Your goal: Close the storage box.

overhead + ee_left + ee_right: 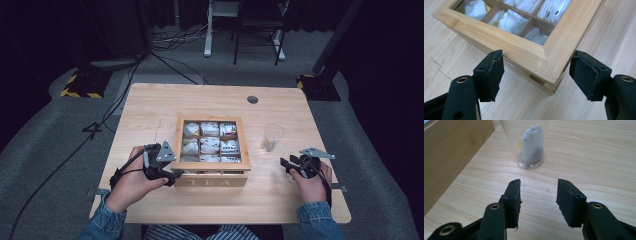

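Where bamboo grain meets, the mitred tea box (529,53) corner sits between rubbery black tongs (536,75).

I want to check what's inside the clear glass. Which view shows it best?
The right gripper view: the glass stands close ahead, a white tea bag inside. In the high view it is small, its contents unclear.

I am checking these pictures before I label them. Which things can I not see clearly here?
- Tea box, high view: print on the packets too small to read.
- Tea box, left gripper view: far compartments cut off by the top edge.
- Glass, right gripper view: rim cut off by the top edge.
- Left gripper, high view: pads hidden by its body.
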